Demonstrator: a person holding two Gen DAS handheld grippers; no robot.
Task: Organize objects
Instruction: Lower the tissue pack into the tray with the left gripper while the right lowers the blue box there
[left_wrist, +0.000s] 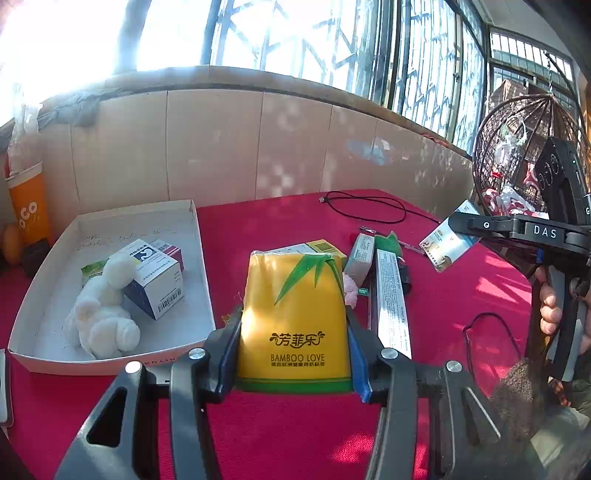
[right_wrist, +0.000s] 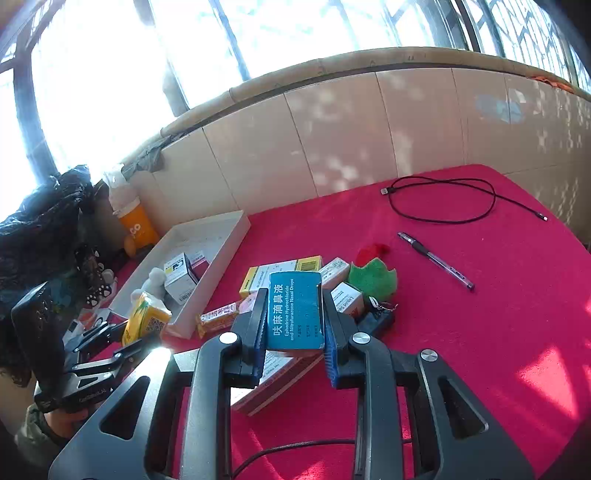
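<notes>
My left gripper (left_wrist: 293, 332) is shut on a yellow tissue pack (left_wrist: 295, 295) printed "BAMBOO LOVE", held above the red tablecloth. To its left lies a white cardboard tray (left_wrist: 195, 258) holding a white plush toy (left_wrist: 103, 317) and small medicine boxes (left_wrist: 155, 280). In the right wrist view my right gripper (right_wrist: 293, 306) is shut on a blue nasal-drops box (right_wrist: 295, 310), lifted over a pile of boxes. The left gripper (right_wrist: 125, 332) with the tissue pack (right_wrist: 146, 317) shows at the left there, beside the tray (right_wrist: 236, 236). The right gripper (left_wrist: 452, 221) appears at the right of the left wrist view, a hand on its handle.
Several small boxes (right_wrist: 280, 273), a long white box (left_wrist: 391, 299), a green and red felt toy (right_wrist: 373, 273) and a snack bar (right_wrist: 218, 317) lie mid-table. A pen (right_wrist: 436, 260) and a black cable (right_wrist: 443, 199) lie farther back. An orange cup (left_wrist: 29, 206) stands past the tray.
</notes>
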